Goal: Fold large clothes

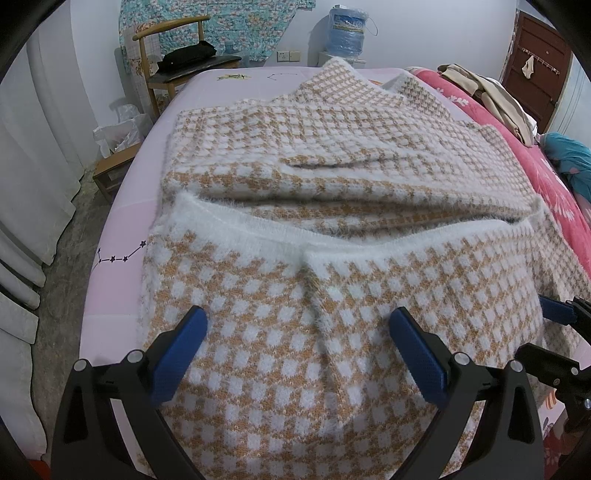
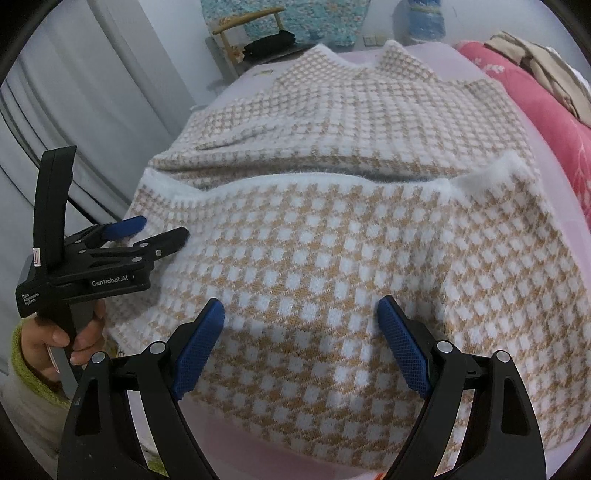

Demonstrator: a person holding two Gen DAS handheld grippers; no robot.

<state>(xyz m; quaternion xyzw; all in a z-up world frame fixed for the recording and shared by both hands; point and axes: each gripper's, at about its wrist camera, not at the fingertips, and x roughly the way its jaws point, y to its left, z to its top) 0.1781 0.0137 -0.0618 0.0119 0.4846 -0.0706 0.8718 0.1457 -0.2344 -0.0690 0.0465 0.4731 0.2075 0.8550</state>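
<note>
A large fuzzy knit sweater [image 1: 332, 206] in a tan and white check lies on the pink bed sheet [image 1: 122, 236]. Its near part is folded up over the rest, so the white hem band [image 1: 258, 229] runs across the middle. It also shows in the right wrist view [image 2: 351, 258]. My left gripper [image 1: 299, 325] is open, low over the near folded part, its blue pads either side of a crease. It shows from the side in the right wrist view [image 2: 147, 229]. My right gripper [image 2: 301, 314] is open over the near right part, holding nothing.
A wooden chair [image 1: 177, 55] with dark clothes stands beyond the bed's far left corner. A water bottle [image 1: 347, 33] stands at the back wall. A red blanket [image 1: 524, 122] with beige and teal clothes lies along the right. White curtains [image 1: 37, 147] hang at left.
</note>
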